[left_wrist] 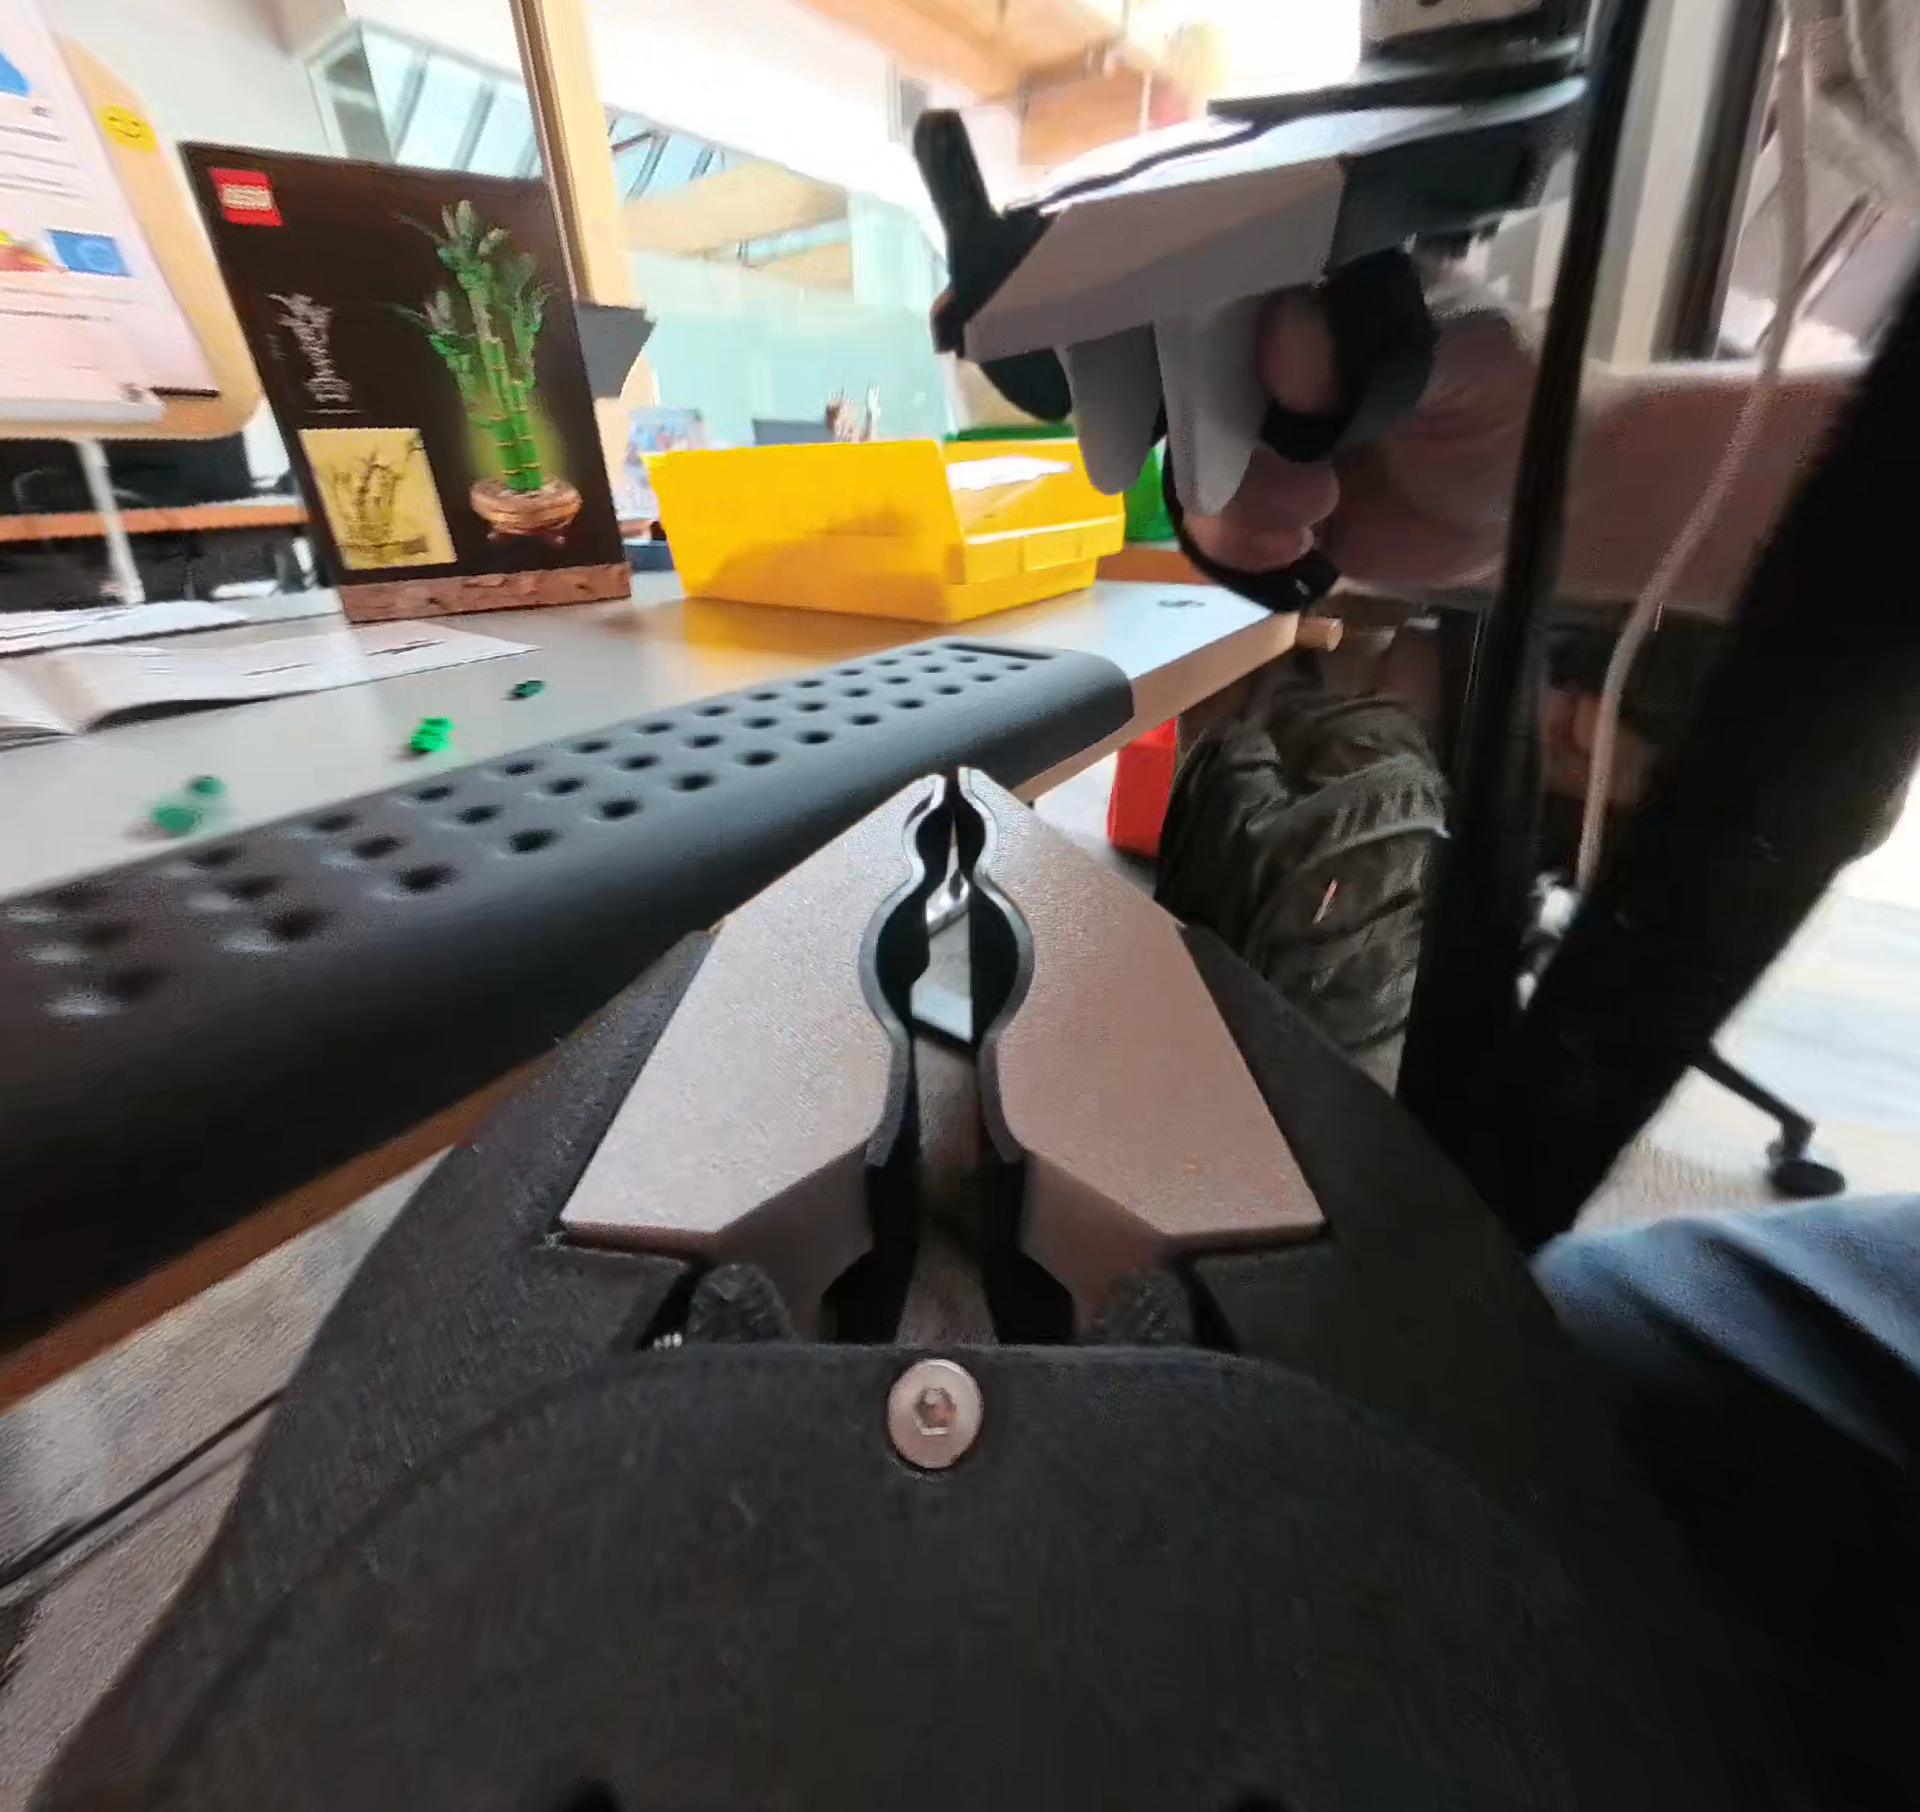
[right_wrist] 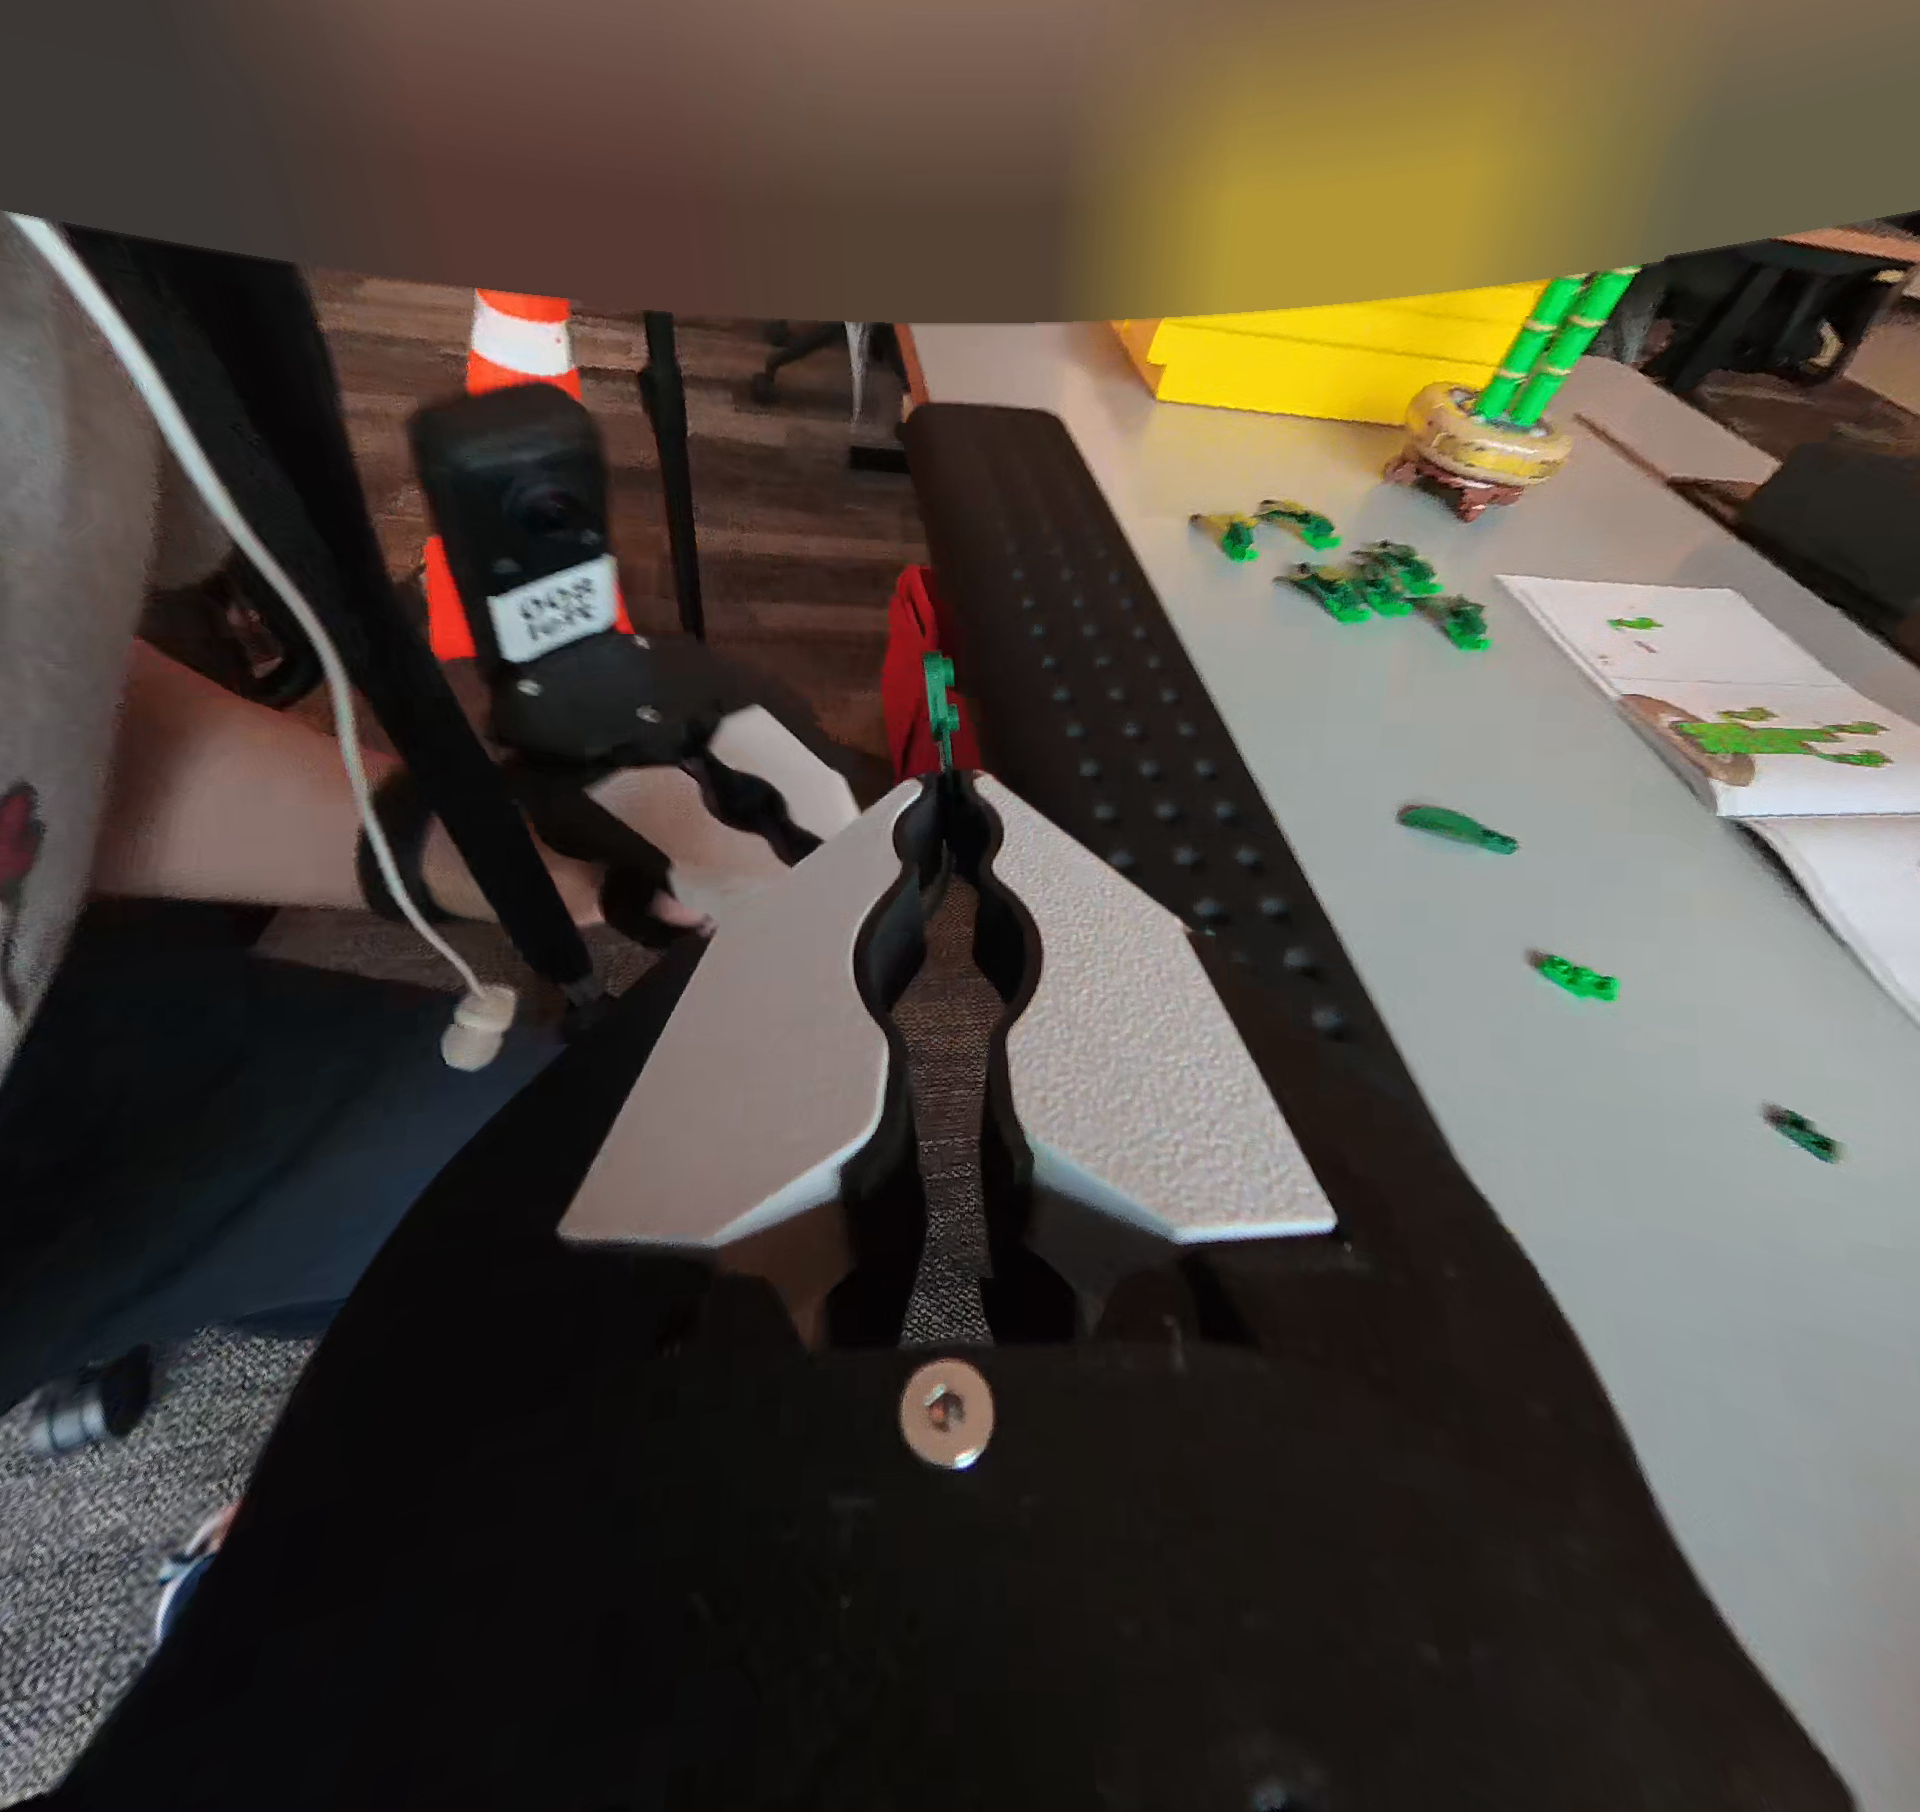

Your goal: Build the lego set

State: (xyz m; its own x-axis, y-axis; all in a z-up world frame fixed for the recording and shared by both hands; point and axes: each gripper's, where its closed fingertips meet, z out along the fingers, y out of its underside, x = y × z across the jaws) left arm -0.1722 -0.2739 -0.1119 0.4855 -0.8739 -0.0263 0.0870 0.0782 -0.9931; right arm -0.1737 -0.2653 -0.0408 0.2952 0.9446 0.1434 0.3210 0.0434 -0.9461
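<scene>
My right gripper (right_wrist: 943, 783) has white fingers and is shut on a small green lego piece (right_wrist: 940, 697) that sticks up from its tips, held off the table's edge beside a black perforated armrest (right_wrist: 1122, 702). My left gripper (left_wrist: 957, 786) has brown fingers, is shut with nothing visible in it, and sits low behind the same armrest (left_wrist: 582, 827). The left gripper also shows in the right wrist view (right_wrist: 748, 796). The right gripper shows in the left wrist view (left_wrist: 971, 256), held high in a gloved hand (left_wrist: 1247, 412). A bamboo lego model (right_wrist: 1496, 422) stands in its pot.
Loose green pieces (right_wrist: 1371, 583) lie on the grey table (right_wrist: 1558, 1191), also in the left wrist view (left_wrist: 431, 734). An open instruction booklet (right_wrist: 1714, 682) lies at the right. A yellow bin (left_wrist: 883, 526) and the set's box (left_wrist: 416, 391) stand at the back. An orange cone (right_wrist: 520, 339) is on the floor. My hands' fingertips stand some 8 cm from each other.
</scene>
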